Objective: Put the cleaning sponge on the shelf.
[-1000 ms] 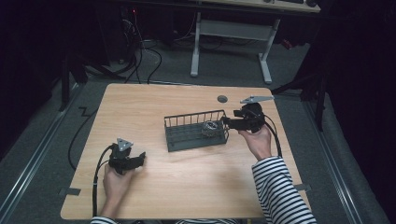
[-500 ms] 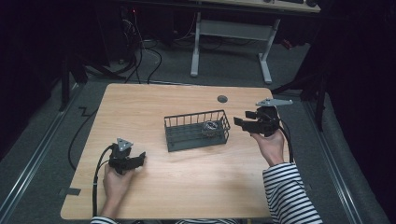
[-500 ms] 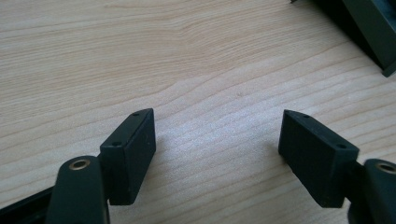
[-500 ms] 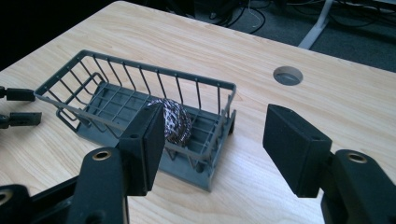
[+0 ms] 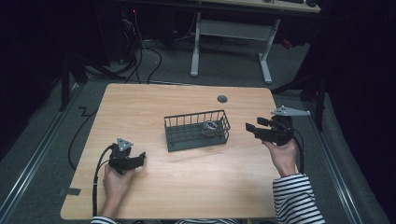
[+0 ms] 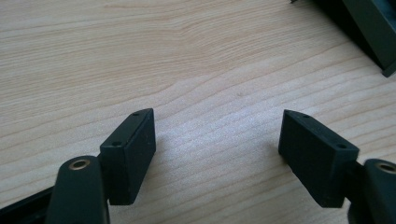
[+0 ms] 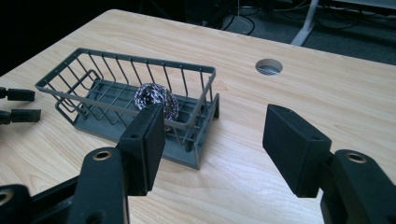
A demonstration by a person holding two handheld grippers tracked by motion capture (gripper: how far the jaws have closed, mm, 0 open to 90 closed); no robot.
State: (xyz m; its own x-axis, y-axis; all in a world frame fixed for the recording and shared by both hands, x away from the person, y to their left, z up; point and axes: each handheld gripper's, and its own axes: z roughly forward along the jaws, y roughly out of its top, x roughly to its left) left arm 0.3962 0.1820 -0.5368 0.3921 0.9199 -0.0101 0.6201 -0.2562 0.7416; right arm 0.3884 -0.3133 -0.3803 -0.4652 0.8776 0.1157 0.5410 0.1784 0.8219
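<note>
A dark wire basket [image 5: 194,115] stands at the middle of the wooden table, and a shiny steel scrubber [image 5: 212,127] lies in its right end. To the basket's right, my right gripper [image 5: 251,128] is held clear of it, jaws toward it, open and empty. In the right gripper view the basket [image 7: 126,58] and scrubber [image 7: 156,100] lie ahead between the wide pads of my right gripper [image 7: 217,126]. My left gripper [image 5: 140,157] rests near the front left, open. Bare wood shows between the jaws of my left gripper [image 6: 217,140]; a basket corner [image 6: 369,23] is at top right.
A round cable hole [image 5: 222,99] lies behind the basket near the table's far edge. Beyond the table stand a white desk frame [image 5: 196,46] and floor cables. Bare wood stretches between the basket and both hands.
My right gripper has drawn away to the right from the basket's right end, toward the table's right edge. The left gripper, basket and scrubber have stayed put.
</note>
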